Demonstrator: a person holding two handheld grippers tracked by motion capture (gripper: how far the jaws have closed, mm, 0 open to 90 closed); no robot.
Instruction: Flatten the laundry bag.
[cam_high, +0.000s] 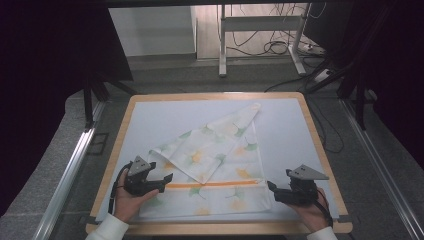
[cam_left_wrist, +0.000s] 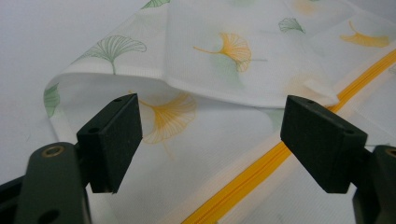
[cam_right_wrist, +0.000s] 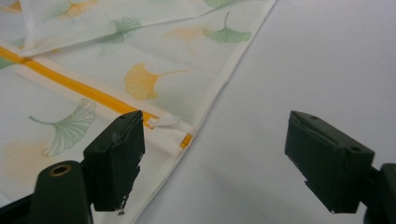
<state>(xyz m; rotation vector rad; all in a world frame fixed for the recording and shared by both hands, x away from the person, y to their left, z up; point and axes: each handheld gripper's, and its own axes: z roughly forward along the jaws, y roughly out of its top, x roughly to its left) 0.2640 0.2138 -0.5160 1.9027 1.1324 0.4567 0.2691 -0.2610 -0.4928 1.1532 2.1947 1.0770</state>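
I see the cloth (cam_high: 215, 165) half folded on the table (cam_high: 310, 130); left claw (cam_high: 162, 181) and right claw (cam_high: 273, 190) are wide open, empty.

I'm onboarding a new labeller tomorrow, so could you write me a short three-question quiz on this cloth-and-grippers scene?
1. True or false: the left gripper is clamped shut on the cloth.
2. Multiple choice: what colour is the zipper that runs across the cloth? A) blue B) orange C) black
3. Fill in: the right gripper sits beside the cloth's ____ edge, over the bare table.

Key
1. False: its jaws stand wide apart over the cloth's left end, near the folded-over flap.
2. B
3. right, close to the zipper's end with its white pull.
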